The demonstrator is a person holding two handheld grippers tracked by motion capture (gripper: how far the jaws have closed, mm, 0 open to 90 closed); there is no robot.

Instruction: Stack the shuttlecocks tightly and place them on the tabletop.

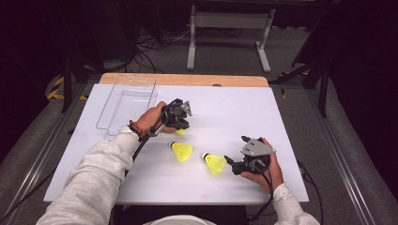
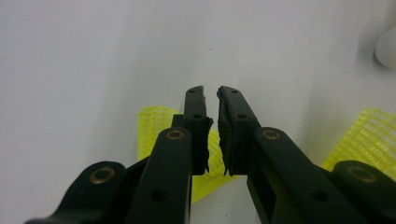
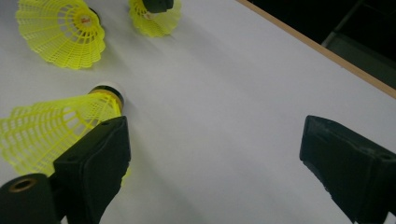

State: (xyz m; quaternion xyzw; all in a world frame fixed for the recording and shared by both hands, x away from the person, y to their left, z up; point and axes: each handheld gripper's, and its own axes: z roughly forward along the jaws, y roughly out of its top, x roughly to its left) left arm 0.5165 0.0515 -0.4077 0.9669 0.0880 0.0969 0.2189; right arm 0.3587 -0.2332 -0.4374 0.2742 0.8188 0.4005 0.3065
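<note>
Three yellow shuttlecocks lie on the white table (image 1: 234, 108). My left gripper (image 1: 179, 126) (image 2: 210, 93) points down over the farthest shuttlecock (image 1: 181, 132) (image 2: 154, 128). Its jaws stand only a narrow slit apart, and the yellow skirt shows through the slit beneath them with no pad visibly pressing on it. The middle shuttlecock (image 1: 181, 152) (image 3: 63, 32) lies free. My right gripper (image 1: 236, 150) (image 3: 215, 135) is wide open with bare table between its jaws. The nearest shuttlecock (image 1: 215, 164) (image 3: 56, 123) lies just outside its left jaw, with its white cork pointing away.
A clear plastic tray (image 1: 126, 101) sits at the back left of the table, beyond the left hand. The table's wooden far edge (image 1: 187, 79) (image 3: 327, 51) runs behind it. Dark floor, cables and a metal stand (image 1: 230, 28) lie past the table.
</note>
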